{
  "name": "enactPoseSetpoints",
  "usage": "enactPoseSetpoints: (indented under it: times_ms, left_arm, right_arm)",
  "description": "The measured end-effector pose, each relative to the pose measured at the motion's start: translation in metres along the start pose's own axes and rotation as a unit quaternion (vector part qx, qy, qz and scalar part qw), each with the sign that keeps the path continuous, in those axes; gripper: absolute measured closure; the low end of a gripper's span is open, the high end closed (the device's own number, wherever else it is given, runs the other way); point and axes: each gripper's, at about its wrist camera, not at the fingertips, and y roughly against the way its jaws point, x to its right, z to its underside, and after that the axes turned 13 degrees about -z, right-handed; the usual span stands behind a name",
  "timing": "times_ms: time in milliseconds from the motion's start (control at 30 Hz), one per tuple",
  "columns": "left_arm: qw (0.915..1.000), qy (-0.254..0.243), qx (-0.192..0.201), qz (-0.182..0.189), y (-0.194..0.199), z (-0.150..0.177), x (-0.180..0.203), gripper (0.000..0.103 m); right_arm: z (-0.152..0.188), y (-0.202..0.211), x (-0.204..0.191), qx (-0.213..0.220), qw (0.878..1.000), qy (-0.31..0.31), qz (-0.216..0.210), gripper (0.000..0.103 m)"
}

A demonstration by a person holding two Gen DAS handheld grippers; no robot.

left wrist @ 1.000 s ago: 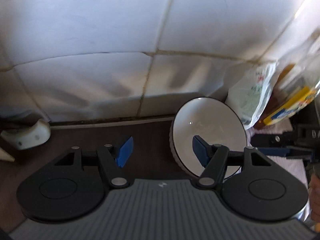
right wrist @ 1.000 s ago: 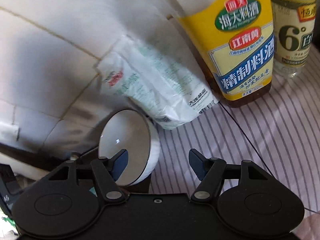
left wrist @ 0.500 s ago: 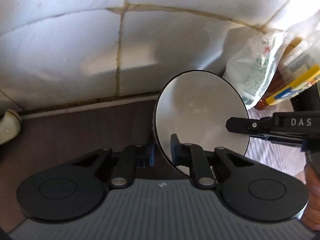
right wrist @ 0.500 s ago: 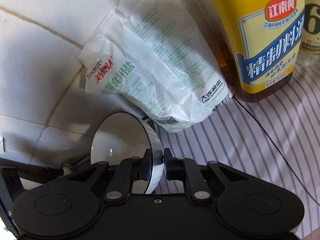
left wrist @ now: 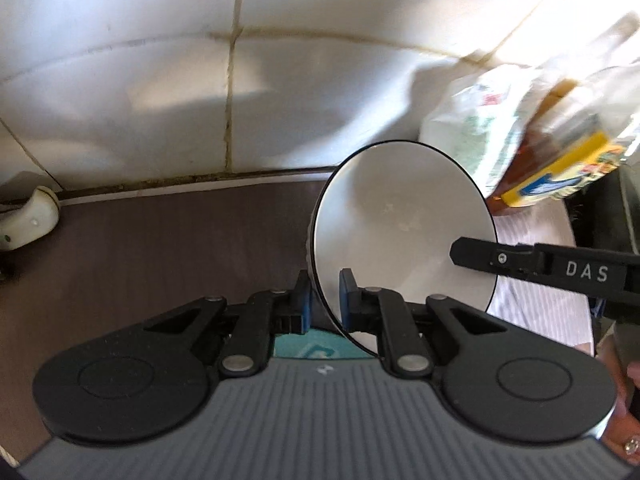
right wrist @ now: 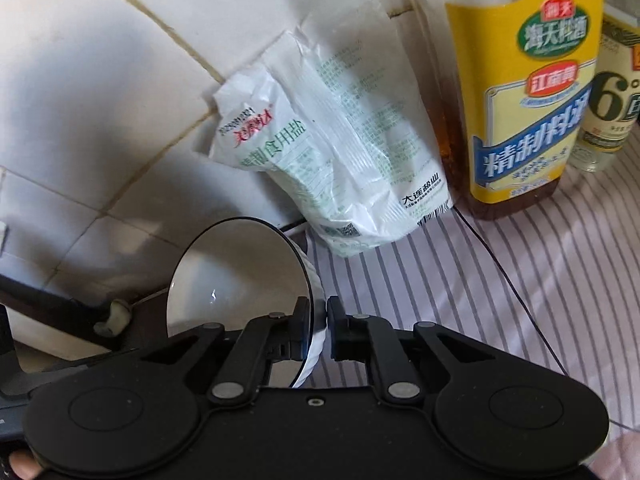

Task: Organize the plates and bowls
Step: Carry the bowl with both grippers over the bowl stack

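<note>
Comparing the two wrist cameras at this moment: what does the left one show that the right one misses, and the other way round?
Only the left wrist view shows the dark brown counter and the right gripper's finger reaching in from the side. Only the right wrist view shows the pale vinegar bottle and the salt bag's printed text. Both show the white bowl held on edge, each gripper clamped on its rim, left gripper and right gripper, plus the salt bag, the yellow-label bottle, the striped cloth and the tiled wall.

Strong daylight enters from two o'clock, blowing out the tiled wall [left wrist: 520, 8] there; soft shadows fall toward eight o'clock; fisheye bending curves the edges; the bottle [left wrist: 560, 160] blurs.
</note>
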Motion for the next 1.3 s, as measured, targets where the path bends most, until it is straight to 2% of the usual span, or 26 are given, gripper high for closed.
enactPoseSetpoints:
  times_ms: [333,533,700,900,1033,1300]
  left_arm:
    - [0.9986,-0.027,0.045,0.009,0.078,0.009,0.019,0.091]
    - [0.9962,-0.051,0.068,0.02,0.124,0.026,0.04,0.091]
    - [0.9936,-0.08,0.077,0.02,0.146,0.046,0.065,0.09]
    - [0.9935,-0.092,0.054,0.039,0.152,0.067,0.085,0.09]
    - [0.9934,-0.098,0.036,0.046,0.144,0.078,0.097,0.09]
    - [0.9923,-0.118,-0.009,0.035,0.113,0.099,0.121,0.091]
  right_arm:
    - [0.007,0.075,-0.036,0.037,0.998,0.051,-0.012,0.09]
    - [0.029,0.122,-0.043,0.051,0.997,0.057,-0.019,0.09]
    - [0.049,0.159,-0.039,0.078,0.996,0.046,-0.024,0.09]
    - [0.068,0.193,-0.039,0.098,0.994,0.045,-0.009,0.089]
    - [0.079,0.196,-0.027,0.099,0.995,0.032,-0.003,0.09]
    - [0.097,0.196,0.005,0.086,0.996,0.002,0.012,0.09]
